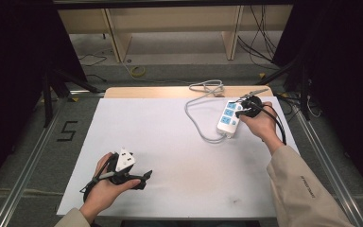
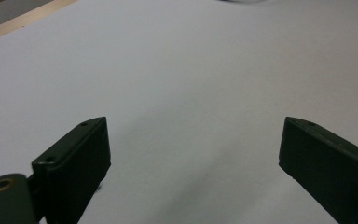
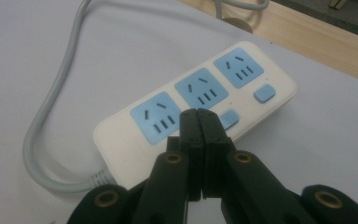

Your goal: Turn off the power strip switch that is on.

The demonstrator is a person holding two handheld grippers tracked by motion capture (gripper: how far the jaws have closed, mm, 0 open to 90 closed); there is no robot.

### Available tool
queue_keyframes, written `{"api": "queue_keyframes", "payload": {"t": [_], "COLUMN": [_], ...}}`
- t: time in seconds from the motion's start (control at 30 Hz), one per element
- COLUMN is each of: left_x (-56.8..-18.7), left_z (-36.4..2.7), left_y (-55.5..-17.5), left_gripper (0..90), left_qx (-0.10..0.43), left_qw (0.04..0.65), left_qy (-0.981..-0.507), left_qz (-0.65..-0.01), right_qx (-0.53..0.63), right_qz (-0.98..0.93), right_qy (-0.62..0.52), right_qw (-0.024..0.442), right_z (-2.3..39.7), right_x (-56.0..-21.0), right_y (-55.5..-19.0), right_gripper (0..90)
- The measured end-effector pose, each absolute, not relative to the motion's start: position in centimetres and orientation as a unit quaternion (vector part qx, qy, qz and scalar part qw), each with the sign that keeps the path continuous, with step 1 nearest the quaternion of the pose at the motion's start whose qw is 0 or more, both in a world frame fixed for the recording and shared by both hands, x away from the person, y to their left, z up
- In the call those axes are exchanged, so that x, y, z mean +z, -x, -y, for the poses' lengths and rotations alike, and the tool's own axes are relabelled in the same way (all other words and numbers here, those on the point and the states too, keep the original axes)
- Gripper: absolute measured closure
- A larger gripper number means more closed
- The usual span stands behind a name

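High view: your right claw sits over the power strip at the worktop's far right; your left claw rests near the front left. Left gripper view: its jaws stand spread above bare white surface. Right gripper view: your jaws are pressed together, tips over the strip's middle switch.

Lab: black curtains, floor rails, loose cables.
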State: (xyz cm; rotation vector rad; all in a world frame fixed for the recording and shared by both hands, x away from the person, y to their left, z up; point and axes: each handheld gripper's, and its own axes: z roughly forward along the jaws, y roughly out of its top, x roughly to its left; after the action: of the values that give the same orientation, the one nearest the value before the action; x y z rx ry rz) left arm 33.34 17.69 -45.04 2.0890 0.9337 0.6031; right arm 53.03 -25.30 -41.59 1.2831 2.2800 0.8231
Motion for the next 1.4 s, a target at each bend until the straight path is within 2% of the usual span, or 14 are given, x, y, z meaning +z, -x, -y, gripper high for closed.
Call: {"api": "queue_keyframes", "payload": {"t": [0.5,0.93,1.2,1.4], "left_x": [-45.1,-45.1,-45.1,-45.1], "left_z": [-17.7,-17.7,-17.8,-17.7], "left_y": [-33.3,-33.3,-33.3,-33.3], "left_gripper": [8.6,8.6,8.7,8.8], "left_qx": [0.237,0.238,0.238,0.238], "left_qw": [0.377,0.377,0.376,0.375], "left_qy": [-0.817,-0.816,-0.816,-0.816], "left_qz": [-0.367,-0.368,-0.37,-0.369], "right_qx": [0.323,0.341,0.364,0.389], "right_qz": [-0.812,-0.813,-0.813,-0.809], "right_qy": [-0.443,-0.427,-0.411,-0.399], "right_qw": [0.201,0.202,0.193,0.186], "right_z": [25.5,25.5,25.4,25.2], "right_x": [-40.5,-40.3,-40.2,-40.2], "right_y": [-50.5,-48.5,-46.9,-45.6], "right_gripper": [85.8,79.0,68.5,56.0]}}
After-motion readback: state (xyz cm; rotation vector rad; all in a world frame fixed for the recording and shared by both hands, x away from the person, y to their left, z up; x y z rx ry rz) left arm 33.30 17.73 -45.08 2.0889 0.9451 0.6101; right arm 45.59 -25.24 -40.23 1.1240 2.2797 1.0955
